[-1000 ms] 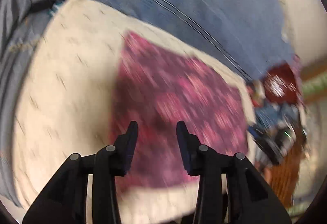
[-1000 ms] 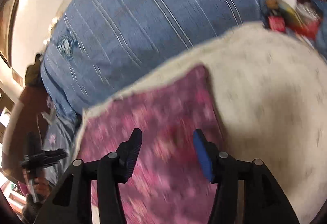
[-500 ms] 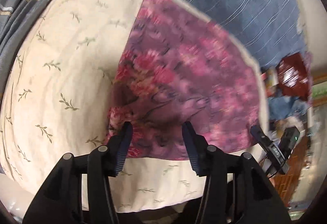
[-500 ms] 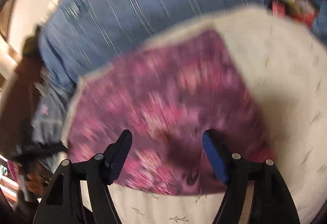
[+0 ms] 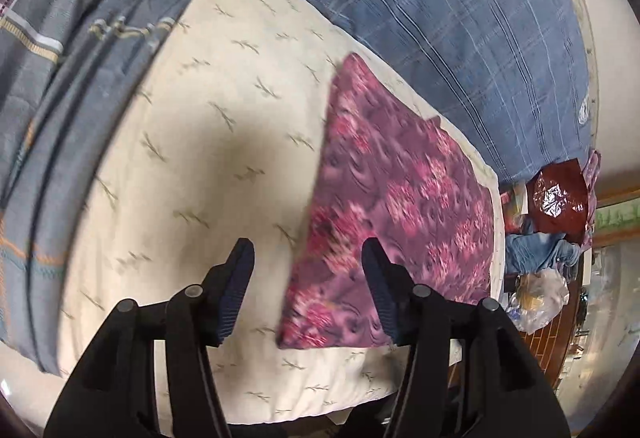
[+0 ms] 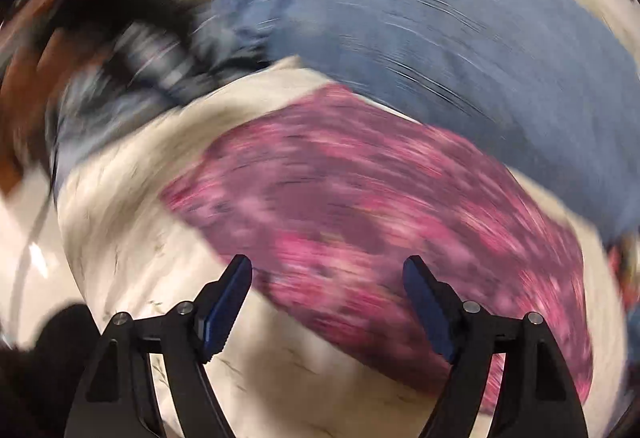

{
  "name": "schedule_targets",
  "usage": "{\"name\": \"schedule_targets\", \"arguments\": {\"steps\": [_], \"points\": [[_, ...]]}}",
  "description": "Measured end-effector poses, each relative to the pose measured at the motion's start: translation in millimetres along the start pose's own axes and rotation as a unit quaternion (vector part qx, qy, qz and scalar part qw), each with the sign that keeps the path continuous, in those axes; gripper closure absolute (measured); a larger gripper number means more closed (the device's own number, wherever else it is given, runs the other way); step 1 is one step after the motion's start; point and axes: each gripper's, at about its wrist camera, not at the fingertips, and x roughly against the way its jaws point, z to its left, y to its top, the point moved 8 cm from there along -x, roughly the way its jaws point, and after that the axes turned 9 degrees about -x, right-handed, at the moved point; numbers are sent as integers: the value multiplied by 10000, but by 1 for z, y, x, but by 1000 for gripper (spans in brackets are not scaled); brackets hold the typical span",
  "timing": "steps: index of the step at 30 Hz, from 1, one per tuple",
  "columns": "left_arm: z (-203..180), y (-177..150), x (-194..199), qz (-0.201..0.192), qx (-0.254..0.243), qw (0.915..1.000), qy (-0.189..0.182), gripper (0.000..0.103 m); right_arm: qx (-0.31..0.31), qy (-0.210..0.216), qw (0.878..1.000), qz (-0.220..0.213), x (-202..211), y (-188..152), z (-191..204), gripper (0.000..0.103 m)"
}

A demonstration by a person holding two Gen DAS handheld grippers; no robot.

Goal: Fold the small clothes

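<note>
Left gripper (image 5: 307, 258) hangs spread and empty, jaws just widened, over the cream pillow (image 5: 192, 166), with the floral cloth (image 5: 400, 198) lying flat to its right, near corner under the right finger. Right gripper (image 6: 327, 274), also just opened with nothing clamped, sits closer, straight over the cloth's near edge. Cloth's long axis runs away from the left gripper toward the blue bedding (image 5: 460, 18). Right view is badly smeared; fold layers unreadable.
</note>
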Motion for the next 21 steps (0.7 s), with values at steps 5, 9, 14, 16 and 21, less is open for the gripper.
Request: {"name": "schedule_targets", "arguments": {"steps": [5, 9, 14, 16, 21], "points": [[11, 15, 1, 187, -249, 9995, -13, 47, 1120, -729, 9909, 159, -40, -7, 40, 21], [1, 34, -17, 330, -336, 9988, -112, 45, 1320, -1383, 9815, -140, -62, 22, 38, 17], [-11, 64, -39, 475, -193, 9970, -587, 26, 1083, -1330, 9840, -480, -67, 50, 16, 82], [-22, 73, -52, 568, -232, 9950, -784, 18, 945, -1263, 9847, -737, -56, 59, 5, 83], [-53, 79, -97, 1026, -426, 9904, -819, 18, 980, -1175, 9843, -878, -47, 62, -1, 84]]}}
